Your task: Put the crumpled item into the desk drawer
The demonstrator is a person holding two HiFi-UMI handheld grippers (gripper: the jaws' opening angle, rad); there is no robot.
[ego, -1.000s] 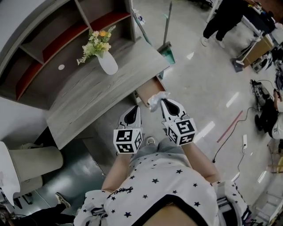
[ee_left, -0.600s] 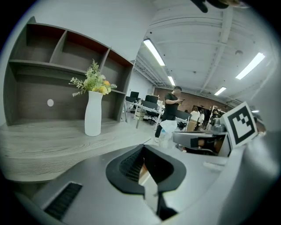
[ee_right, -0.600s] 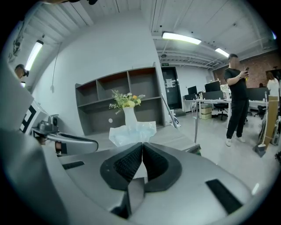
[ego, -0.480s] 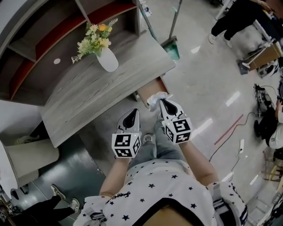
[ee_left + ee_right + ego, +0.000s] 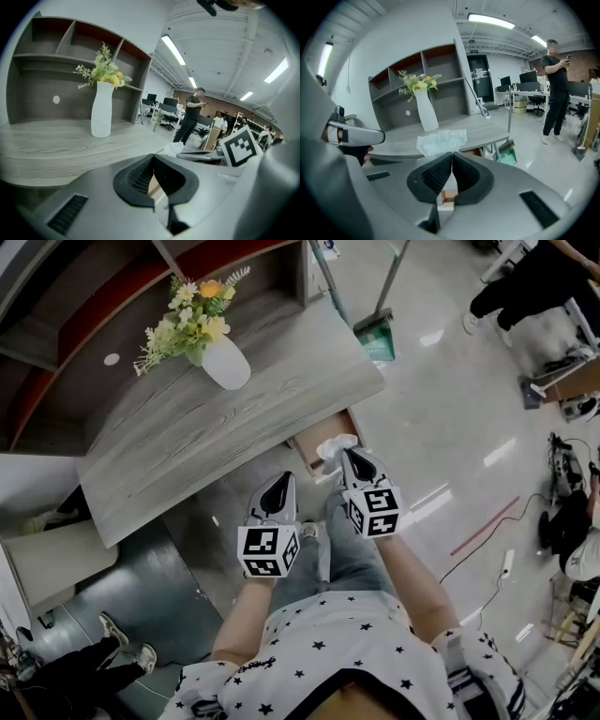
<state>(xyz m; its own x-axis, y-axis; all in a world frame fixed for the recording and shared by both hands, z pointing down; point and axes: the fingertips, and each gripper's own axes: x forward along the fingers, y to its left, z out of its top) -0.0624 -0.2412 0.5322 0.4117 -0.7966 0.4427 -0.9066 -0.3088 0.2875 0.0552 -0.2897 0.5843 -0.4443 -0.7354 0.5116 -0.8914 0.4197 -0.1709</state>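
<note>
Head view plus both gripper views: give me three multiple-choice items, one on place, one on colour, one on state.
1. Where is the crumpled item?
A) in the left tongs
B) in the right tongs, at the open drawer
C) beside the vase
2. Vase colour?
A) white
B) red
C) green
3. Left tongs state?
A) shut, empty
B) shut on the item
C) wide open
Answers: B, the white wad is pinched at the drawer mouth; A, plain white body; A, jaws meet with nothing between.
</note>
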